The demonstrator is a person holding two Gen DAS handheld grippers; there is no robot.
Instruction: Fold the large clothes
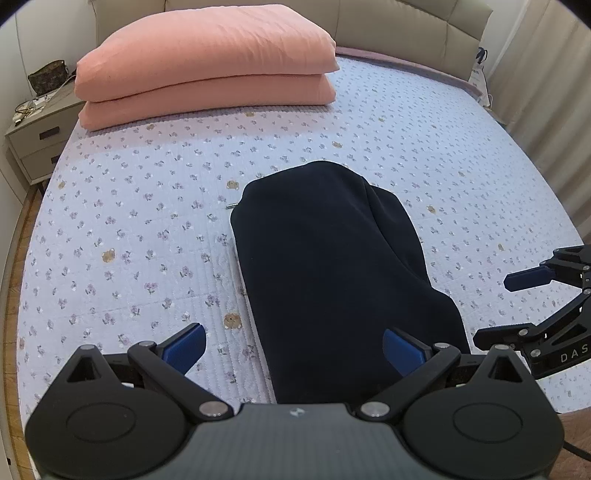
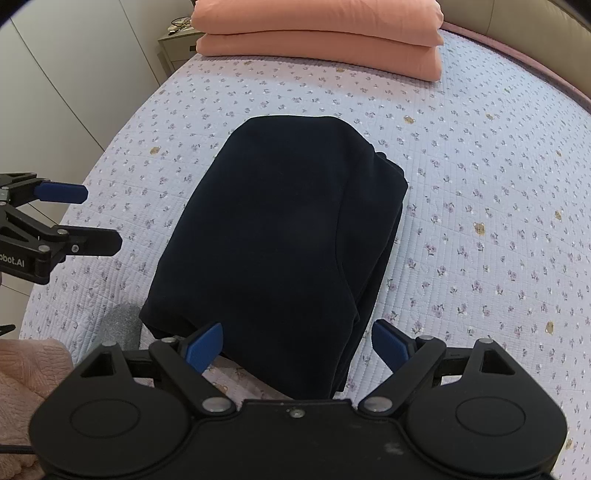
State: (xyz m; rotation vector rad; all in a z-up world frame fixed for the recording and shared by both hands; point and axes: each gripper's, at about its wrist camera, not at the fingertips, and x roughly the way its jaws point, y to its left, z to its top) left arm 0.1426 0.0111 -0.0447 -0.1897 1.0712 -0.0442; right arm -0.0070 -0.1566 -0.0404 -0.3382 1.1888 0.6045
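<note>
A dark navy garment (image 1: 332,266) lies folded into a thick oblong bundle on the bed, its layered edges showing along the right side (image 2: 384,221). My left gripper (image 1: 293,349) is open at the bundle's near left corner, holding nothing. My right gripper (image 2: 297,345) is open too, its blue pads on either side of the bundle's near end without pinching it. Each gripper shows in the other's view: the right gripper (image 1: 495,310) at the right edge, the left gripper (image 2: 99,218) at the left edge, both open.
The bed has a lilac quilted floral cover (image 1: 147,229). A folded salmon-pink duvet (image 1: 207,62) is stacked by the beige headboard (image 1: 406,33). A nightstand (image 1: 37,136) with clutter stands at the left. A pink knitted sleeve (image 2: 22,380) shows at lower left.
</note>
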